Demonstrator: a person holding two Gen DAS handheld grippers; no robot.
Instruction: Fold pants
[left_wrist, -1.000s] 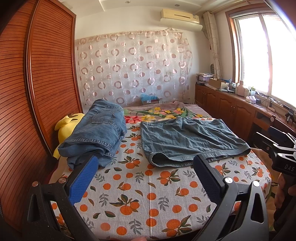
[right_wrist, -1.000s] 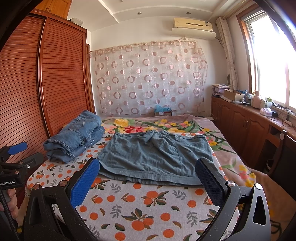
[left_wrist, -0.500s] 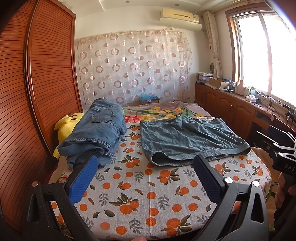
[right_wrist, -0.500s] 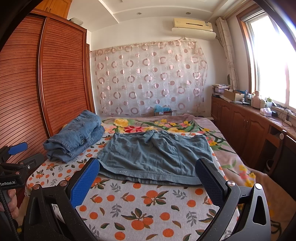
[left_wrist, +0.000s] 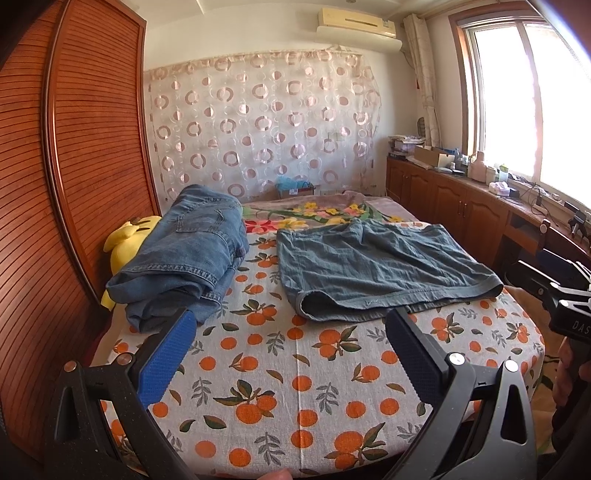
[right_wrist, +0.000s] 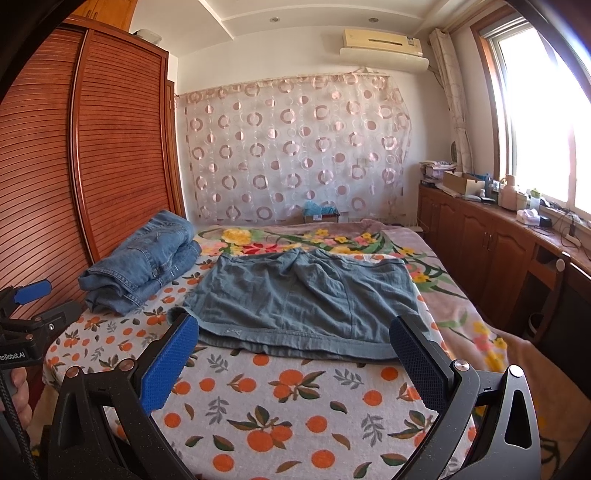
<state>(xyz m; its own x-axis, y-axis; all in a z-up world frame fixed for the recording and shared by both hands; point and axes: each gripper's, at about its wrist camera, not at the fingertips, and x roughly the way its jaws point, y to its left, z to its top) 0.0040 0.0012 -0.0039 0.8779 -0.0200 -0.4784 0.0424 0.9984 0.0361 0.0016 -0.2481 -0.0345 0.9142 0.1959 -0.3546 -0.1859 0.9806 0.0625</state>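
Grey-blue pants lie folded flat on the orange-print bed sheet; they also show in the right wrist view. My left gripper is open and empty, held above the near part of the bed, short of the pants' near left corner. My right gripper is open and empty, its fingers framing the pants' near edge from above the bed. Each gripper shows at the edge of the other's view.
A stack of folded blue jeans lies at the bed's left, also seen in the right wrist view. A yellow plush toy sits beside a slatted wooden wardrobe. Wooden cabinets line the right wall under the window.
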